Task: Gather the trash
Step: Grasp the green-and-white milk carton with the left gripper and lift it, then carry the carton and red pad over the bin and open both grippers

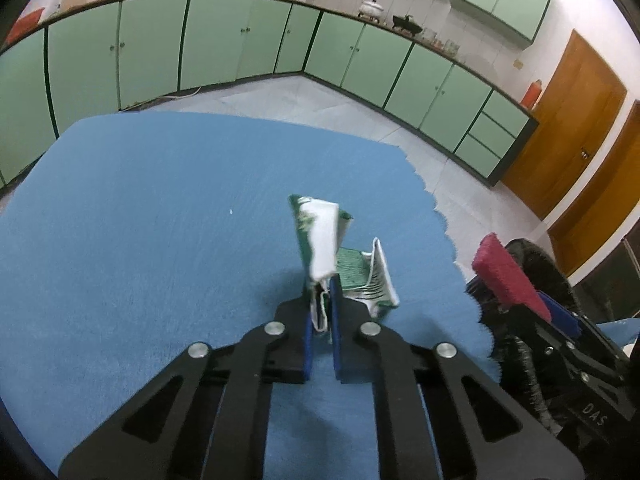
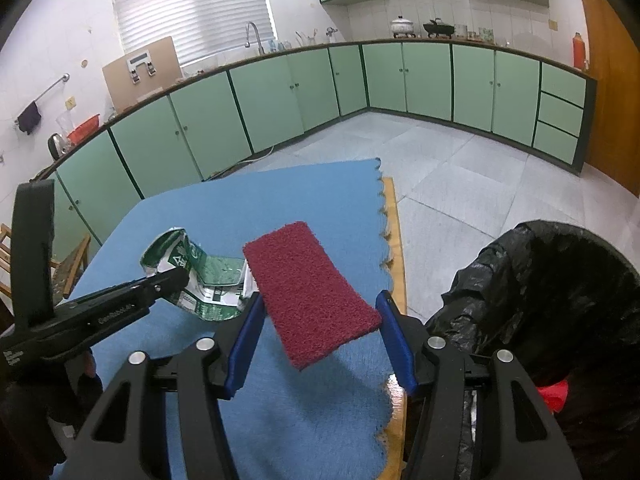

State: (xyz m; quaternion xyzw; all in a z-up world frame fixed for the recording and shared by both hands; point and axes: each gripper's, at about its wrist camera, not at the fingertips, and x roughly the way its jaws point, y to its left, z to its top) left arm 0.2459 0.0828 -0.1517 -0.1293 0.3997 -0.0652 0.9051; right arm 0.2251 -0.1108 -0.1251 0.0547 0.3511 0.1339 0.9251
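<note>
Blue foam mat [image 1: 160, 220] covers the table, and its wavy edge is seen toward the right side in both views. A crushed green and white carton [image 1: 320, 240] is gripped by the left tongs [image 1: 322, 308], whose blue pads are pressed tightly together on the lower fold of the carton. The carton stands up from the pads, with one flap upright and another part spread to the right. In the right wrist view the same carton [image 2: 192, 276] is seen just above the mat, with the tip of the left tongs [image 2: 176, 280] clamped on it from the left side.

A dark red pad [image 2: 310, 292], with a rough fibre surface, is held between the blue fingers [image 2: 248, 340] of the right tongs [image 2: 320, 340]. The jaws stand at a middle width and are closed on the two sides of the pad, which is tilted and is lifted off the mat. The same red pad [image 1: 510, 276] is seen at the right in the left wrist view, beside the carton but apart from it.

A bin lined with a black bag [image 2: 540, 280] stands to the right of the table, just beside the right tongs. Green cabinets [image 2: 424, 80] are seen along the walls behind.
</note>
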